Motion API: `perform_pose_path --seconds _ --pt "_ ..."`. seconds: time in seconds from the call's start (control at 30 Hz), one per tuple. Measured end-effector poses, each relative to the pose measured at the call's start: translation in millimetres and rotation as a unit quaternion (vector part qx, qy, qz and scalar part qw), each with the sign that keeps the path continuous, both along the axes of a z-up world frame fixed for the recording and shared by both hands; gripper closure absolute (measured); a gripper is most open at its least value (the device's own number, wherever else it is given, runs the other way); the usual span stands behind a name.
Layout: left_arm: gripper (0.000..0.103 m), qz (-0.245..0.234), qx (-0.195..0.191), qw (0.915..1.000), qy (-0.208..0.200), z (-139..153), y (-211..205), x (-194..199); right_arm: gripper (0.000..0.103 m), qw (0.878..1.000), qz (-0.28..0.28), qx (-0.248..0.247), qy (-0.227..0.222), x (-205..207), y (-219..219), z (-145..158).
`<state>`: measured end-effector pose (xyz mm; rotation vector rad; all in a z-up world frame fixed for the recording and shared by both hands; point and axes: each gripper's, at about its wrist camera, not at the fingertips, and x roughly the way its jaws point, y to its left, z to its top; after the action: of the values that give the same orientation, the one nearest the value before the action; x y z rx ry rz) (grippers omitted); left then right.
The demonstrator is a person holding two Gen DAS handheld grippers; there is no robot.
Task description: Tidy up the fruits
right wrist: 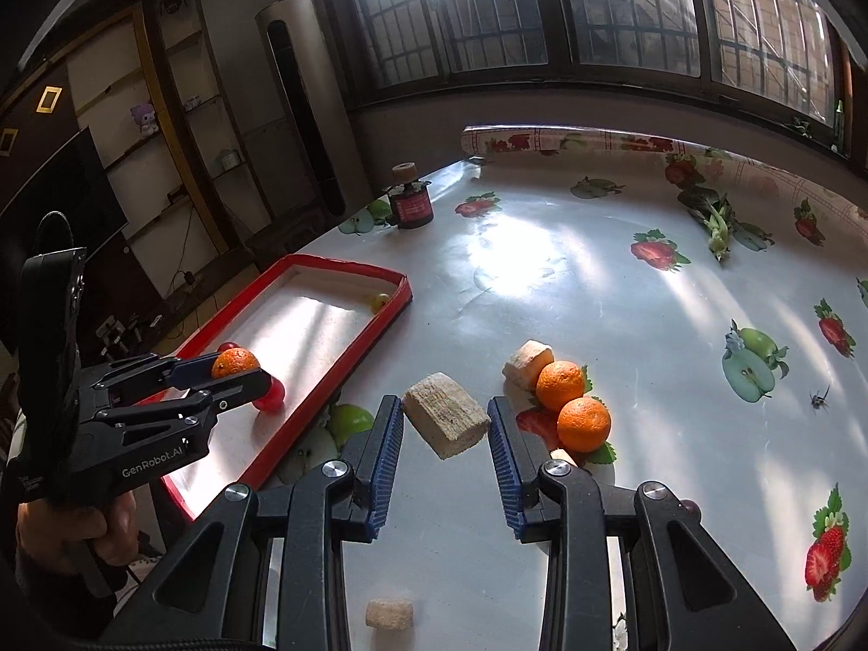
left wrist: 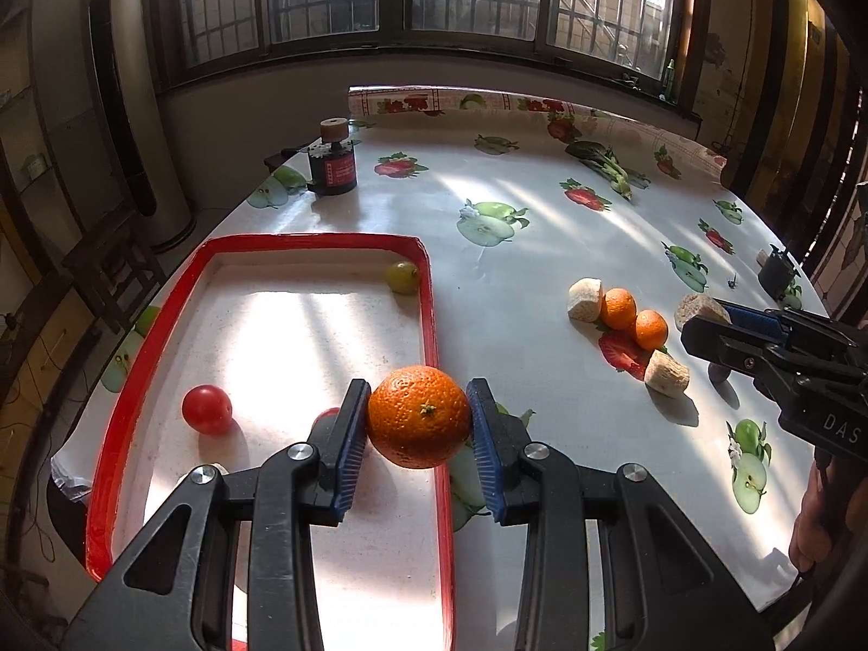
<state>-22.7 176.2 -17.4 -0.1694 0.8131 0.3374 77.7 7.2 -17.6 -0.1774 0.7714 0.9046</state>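
Left gripper clamps a pebbled orange over the red-rimmed tray, half hiding a red fruit. Right gripper pinches a rough beige block. Beyond: two oranges, a glossy fruit-print tablecloth.

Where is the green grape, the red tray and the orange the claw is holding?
green grape (left wrist: 402,276), left wrist view, middle of its skin.
red tray (left wrist: 428,293), left wrist view, its right rim.
held orange (left wrist: 419,416), left wrist view, centre of the peel.
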Motion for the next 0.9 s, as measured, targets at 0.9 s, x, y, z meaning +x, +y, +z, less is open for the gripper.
perform_pose_path --seconds 0.9 --pt "0.069 0.049 -0.003 0.9988 0.004 -3.1 56.4 -14.5 0.070 0.999 0.049 -0.006 0.006 -11.9 64.9 -3.5"
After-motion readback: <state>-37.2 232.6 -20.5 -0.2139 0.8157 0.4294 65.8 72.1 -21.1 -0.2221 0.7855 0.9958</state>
